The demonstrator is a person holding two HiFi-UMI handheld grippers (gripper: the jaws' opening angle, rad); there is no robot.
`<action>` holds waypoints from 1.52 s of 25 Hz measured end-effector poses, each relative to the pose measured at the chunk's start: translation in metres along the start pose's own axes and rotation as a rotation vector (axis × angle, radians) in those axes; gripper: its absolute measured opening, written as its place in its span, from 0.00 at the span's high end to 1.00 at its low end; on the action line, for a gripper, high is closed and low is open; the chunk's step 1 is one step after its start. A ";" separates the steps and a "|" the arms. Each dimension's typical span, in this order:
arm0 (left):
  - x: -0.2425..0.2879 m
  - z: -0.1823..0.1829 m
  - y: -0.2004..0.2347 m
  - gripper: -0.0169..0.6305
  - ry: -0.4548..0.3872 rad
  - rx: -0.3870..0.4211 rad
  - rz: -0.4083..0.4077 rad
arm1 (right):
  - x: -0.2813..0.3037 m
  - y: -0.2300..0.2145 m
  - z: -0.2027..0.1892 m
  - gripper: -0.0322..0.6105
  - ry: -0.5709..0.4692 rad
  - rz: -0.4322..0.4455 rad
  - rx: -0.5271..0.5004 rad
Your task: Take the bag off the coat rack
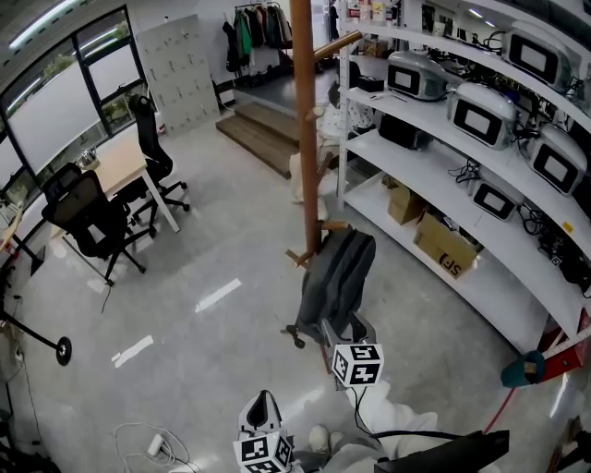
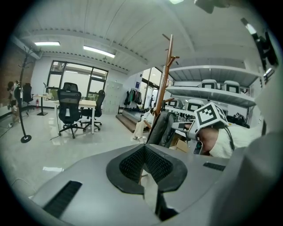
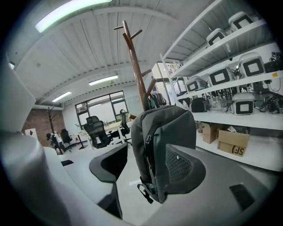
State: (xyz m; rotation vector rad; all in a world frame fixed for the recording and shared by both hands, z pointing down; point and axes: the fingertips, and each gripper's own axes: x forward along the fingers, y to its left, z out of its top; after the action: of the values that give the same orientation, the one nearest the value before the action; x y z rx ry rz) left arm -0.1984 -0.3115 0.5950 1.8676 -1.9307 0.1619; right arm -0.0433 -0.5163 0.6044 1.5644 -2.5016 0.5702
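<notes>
Right gripper view: R tool [image 3: 146, 161] is open, jaws wide apart, w/ the grey bag [image 3: 170, 128] standing btwn them. One pad overlaps the bag's side edge, can't tell if it touches. The other pad is well clear, so no grip. Bag is upright, zip running down its front, loose strap end at the bottom. Straight behind it rises the brown coat rack [image 3: 137, 75], pegs at the top.

Left gripper view: L tool [image 2: 145, 165] is closed, pads meeting, nothing btwn them. It points toward the bag & rack from further back, w/ the R tool in sight beside the bag.

Head view: both tools sit low in frame. L tool is nearest the person; R tool is ahead of it, just beside the bag's lower end. Bag hangs against the rack pole, its top at a low peg, so it's on the rack, not off yet. Rack base stands on the grey floor [image 1: 212, 268]. To the right are white shelves [image 1: 443, 175] w/ boxy grey-white machines [image 1: 482, 115], plus cardboard boxes [image 1: 448, 245] on the bottom level. Left & well apart: a desk [image 1: 115, 162] w/ black office chairs [image 1: 88, 217]. Beyond the rack: wooden steps [image 1: 263, 129] & a rail of hanging clothes [image 1: 259, 28].
</notes>
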 end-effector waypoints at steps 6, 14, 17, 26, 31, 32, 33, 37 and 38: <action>-0.007 -0.012 0.021 0.97 0.033 -0.024 0.052 | 0.033 -0.009 0.009 0.55 -0.025 -0.062 0.001; -0.012 -0.026 0.044 0.97 0.067 -0.049 0.112 | 0.059 -0.022 0.013 0.55 -0.036 -0.102 0.031; -0.013 -0.030 0.050 0.97 0.075 -0.058 0.129 | 0.061 -0.022 0.014 0.55 -0.048 -0.094 0.049; -0.016 -0.038 0.066 0.97 0.096 -0.064 0.158 | 0.066 -0.021 0.014 0.67 -0.039 -0.064 0.047; -0.015 -0.038 0.068 0.97 0.096 -0.061 0.153 | 0.064 -0.025 0.013 0.83 -0.023 -0.086 0.020; -0.014 -0.038 0.067 0.97 0.095 -0.060 0.150 | 0.063 -0.027 0.014 0.85 -0.024 -0.096 0.009; -0.014 -0.038 0.067 0.97 0.093 -0.059 0.147 | 0.063 -0.029 0.014 0.87 -0.024 -0.105 0.000; -0.014 -0.038 0.068 0.97 0.091 -0.057 0.139 | 0.058 -0.030 0.020 0.90 -0.027 -0.119 -0.025; -0.014 -0.037 0.068 0.97 0.090 -0.056 0.137 | 0.056 -0.029 0.022 0.91 -0.029 -0.119 -0.029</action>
State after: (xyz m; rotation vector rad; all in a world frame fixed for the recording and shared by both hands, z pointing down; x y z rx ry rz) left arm -0.2564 -0.2794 0.6380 1.6639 -1.9806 0.2284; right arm -0.0408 -0.5828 0.6089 1.7088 -2.4054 0.4960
